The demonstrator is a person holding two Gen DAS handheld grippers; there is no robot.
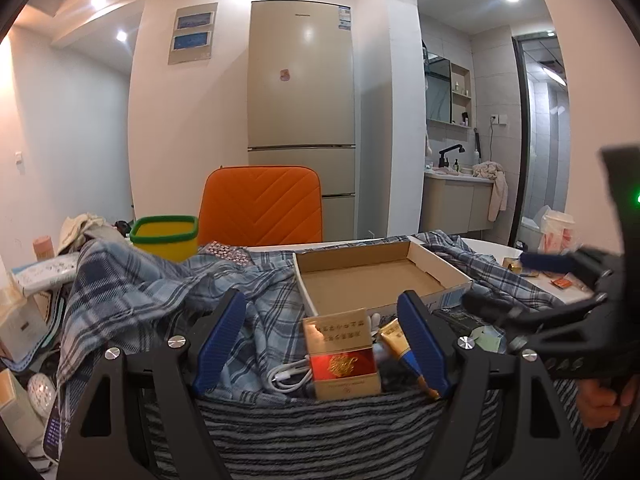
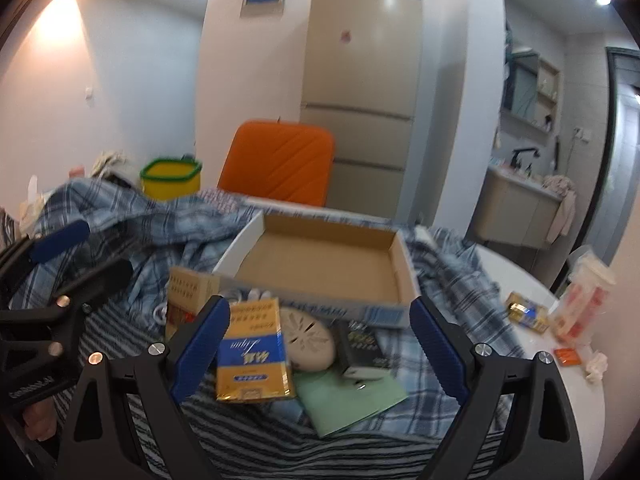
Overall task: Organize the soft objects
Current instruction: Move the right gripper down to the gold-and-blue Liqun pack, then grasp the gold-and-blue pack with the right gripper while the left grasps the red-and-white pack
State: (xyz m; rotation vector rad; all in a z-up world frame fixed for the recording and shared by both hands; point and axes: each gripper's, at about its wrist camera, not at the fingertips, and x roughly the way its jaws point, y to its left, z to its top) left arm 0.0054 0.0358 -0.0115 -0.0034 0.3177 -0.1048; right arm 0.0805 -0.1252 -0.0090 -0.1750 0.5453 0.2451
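A blue plaid shirt (image 1: 160,292) lies crumpled over the table, also in the right wrist view (image 2: 132,224). A grey striped knit cloth (image 1: 320,432) lies at the near edge under both grippers, and shows in the right wrist view too (image 2: 280,440). My left gripper (image 1: 322,344) is open and empty above a red-and-gold box (image 1: 344,360). My right gripper (image 2: 320,348) is open and empty above a gold-and-blue box (image 2: 252,356). The right gripper also shows at the right of the left wrist view (image 1: 560,300).
An open shallow cardboard box (image 1: 372,280) sits on the shirt mid-table. Around it lie a white cable (image 1: 288,376), a round white disc (image 2: 308,340), a green paper (image 2: 348,396) and a dark packet (image 2: 364,348). A yellow tub (image 1: 164,236) and an orange chair (image 1: 260,208) stand behind.
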